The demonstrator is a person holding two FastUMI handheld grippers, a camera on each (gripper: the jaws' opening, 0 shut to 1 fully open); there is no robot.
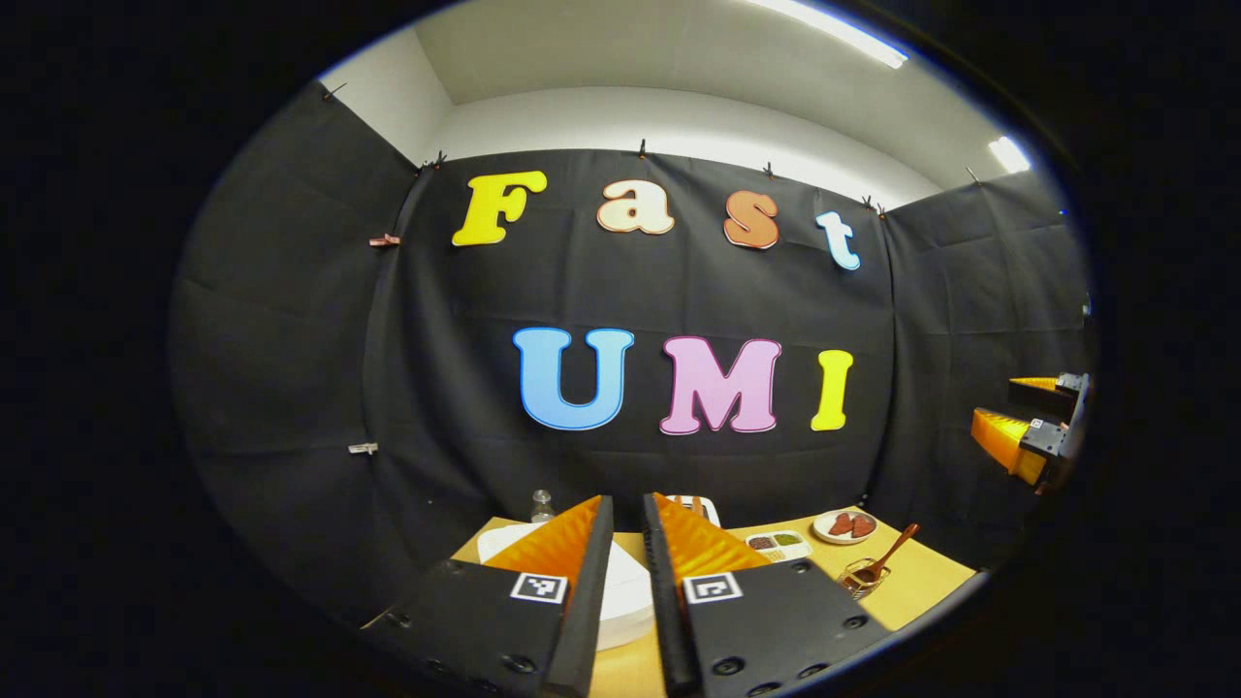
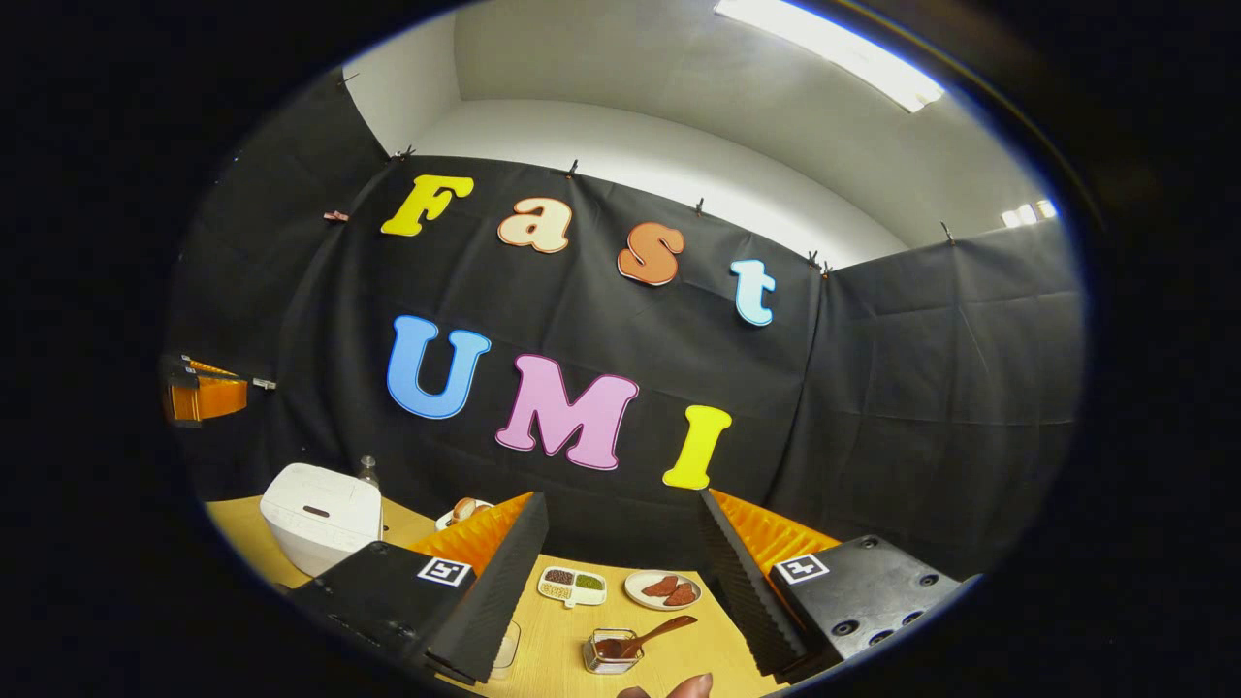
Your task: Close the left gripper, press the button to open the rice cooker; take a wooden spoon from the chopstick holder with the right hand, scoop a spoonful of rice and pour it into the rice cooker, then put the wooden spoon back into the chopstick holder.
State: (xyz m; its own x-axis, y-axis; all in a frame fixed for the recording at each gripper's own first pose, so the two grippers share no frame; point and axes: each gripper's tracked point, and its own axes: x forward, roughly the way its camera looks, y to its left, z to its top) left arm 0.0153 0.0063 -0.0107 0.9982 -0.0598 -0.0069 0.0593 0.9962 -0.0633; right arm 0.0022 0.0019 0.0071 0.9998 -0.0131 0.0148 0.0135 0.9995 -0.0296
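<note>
In the left gripper view, the left tool rises from the bottom centre of the frame with its two fingers drawn narrow, a thin gap between them and nothing held. Behind those fingers, low in the frame, sits the white rice cooker on the tabletop, partly hidden by the tool. To the lower right stand a small glass holder with the wooden spoon leaning out of it, a divided dish of grains and a plate with reddish pieces. The right tool shows at the right edge of that frame, held up off the tabletop. In the right gripper view, the right tool at the bottom of the frame stands wide with nothing between its fingers. There the rice cooker, lid down, is at the lower left, with a small bottle just behind it. The wooden spoon rests in its holder at the bottom centre, near the divided dish and the plate. A fingertip pokes in at the bottom edge.
</note>
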